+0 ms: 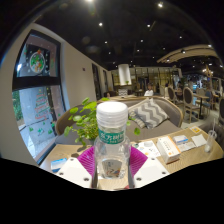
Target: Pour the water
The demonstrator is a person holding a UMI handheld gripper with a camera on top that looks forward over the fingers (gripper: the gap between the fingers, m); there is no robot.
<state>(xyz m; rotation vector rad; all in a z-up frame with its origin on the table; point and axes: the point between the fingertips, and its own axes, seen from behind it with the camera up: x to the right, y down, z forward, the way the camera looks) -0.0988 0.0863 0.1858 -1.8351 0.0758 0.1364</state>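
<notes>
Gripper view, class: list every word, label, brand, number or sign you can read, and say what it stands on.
Bottle held in the gripper: green label, print too small to read.
Round green sign on the window: unreadable.
Papers on the table: unreadable.

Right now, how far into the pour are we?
Early. Done: the water bottle is picked up, with the gripper shut on it, the jaws pressing both sides. In hand: the bottle is upright and its white cap is on. Left: uncapping and the pour itself; no cup or other vessel is clearly visible on the table beyond.
</notes>
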